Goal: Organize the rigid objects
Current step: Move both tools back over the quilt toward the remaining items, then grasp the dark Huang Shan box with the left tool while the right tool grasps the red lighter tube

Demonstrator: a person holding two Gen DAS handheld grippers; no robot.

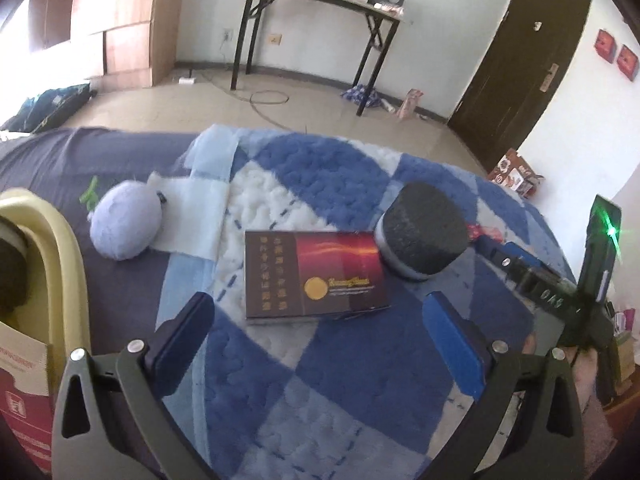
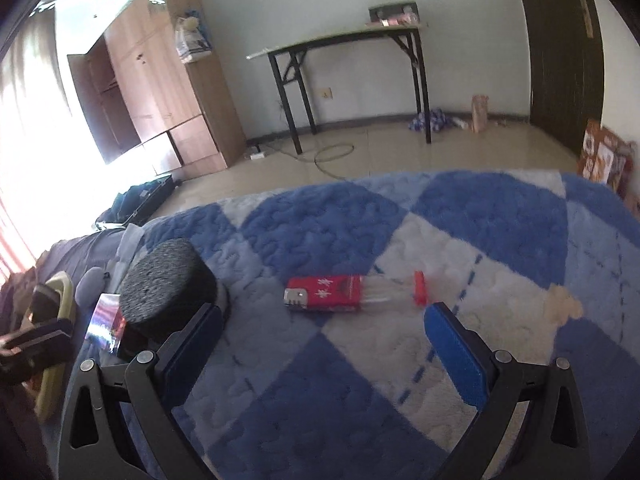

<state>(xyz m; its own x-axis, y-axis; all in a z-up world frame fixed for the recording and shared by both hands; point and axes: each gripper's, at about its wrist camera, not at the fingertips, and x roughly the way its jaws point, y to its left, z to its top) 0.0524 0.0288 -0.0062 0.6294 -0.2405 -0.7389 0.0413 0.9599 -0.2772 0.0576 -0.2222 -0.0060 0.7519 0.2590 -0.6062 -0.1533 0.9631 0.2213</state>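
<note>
On blue-white blanket [image 1: 312,168]: left gripper [image 1: 320,324] spread, empty, short of brown box [image 1: 316,276]. Right gripper [image 2: 324,336] spread, facing red pack [image 2: 324,294]. Likely approach step; next, straddle and pinch.

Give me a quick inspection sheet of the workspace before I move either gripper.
Surface: blue-and-white quilt over a dark sheet.
Job's things: dark red box lying flat; round black speaker touching its corner; red packet lying flat.
Clutter: lilac plush; yellow basket at left.
Grippers: left gripper open, empty; right gripper open, empty.
Cables: loose cable on the floor.
Surroundings: folding table, wardrobe, dark door.
</note>
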